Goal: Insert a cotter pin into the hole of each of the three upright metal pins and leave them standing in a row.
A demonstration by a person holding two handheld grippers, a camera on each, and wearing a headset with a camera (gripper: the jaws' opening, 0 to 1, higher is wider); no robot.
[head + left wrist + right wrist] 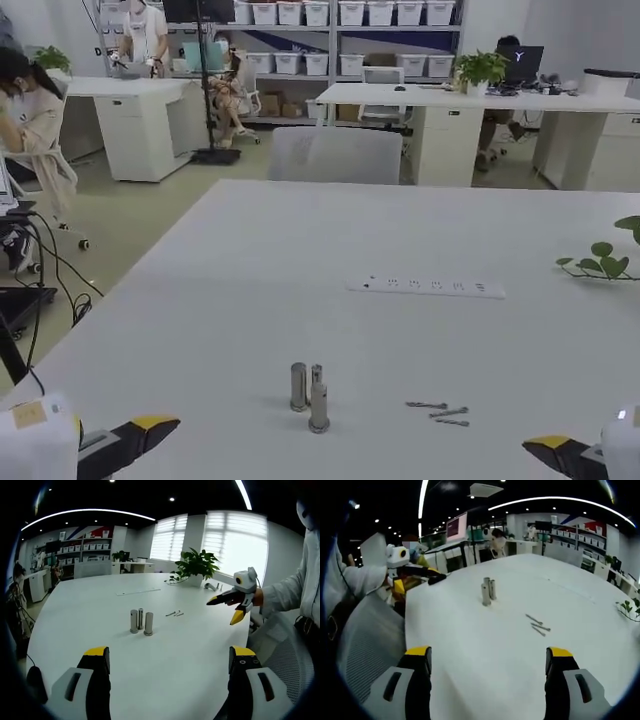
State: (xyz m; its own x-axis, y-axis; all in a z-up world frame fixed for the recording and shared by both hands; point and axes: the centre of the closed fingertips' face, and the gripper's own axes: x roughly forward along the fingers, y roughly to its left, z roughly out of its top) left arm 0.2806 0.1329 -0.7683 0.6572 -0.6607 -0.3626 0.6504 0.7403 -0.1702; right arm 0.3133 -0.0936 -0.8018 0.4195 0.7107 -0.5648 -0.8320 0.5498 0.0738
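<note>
Three metal pins stood bunched on the table, cotter pins just beside them — my left gripper and right gripper both gaped empty, so I judged pinching one cotter pin by its end best.

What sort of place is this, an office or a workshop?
It looks like an open-plan office, perhaps used as a lab: white desks, shelves of storage bins, and a person seated at work.
</note>
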